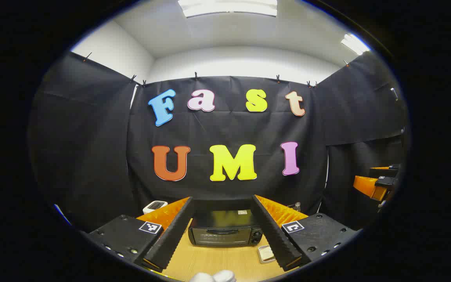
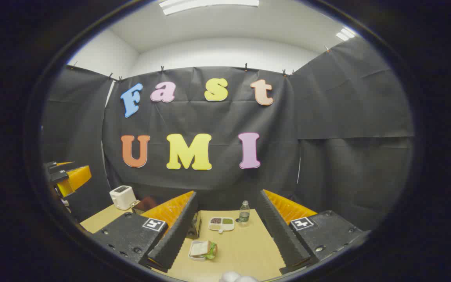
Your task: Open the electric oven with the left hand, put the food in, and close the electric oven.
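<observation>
Black oven (image 1: pixel 225 231) sits shut between my spread left gripper (image 1: pixel 219 244) jaws (right gripper (image 2: pixel 225 244) also parted); next, reach its handle.

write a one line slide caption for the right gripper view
Open right gripper hovers above the table, framing a sandwich in a small tray.
</observation>
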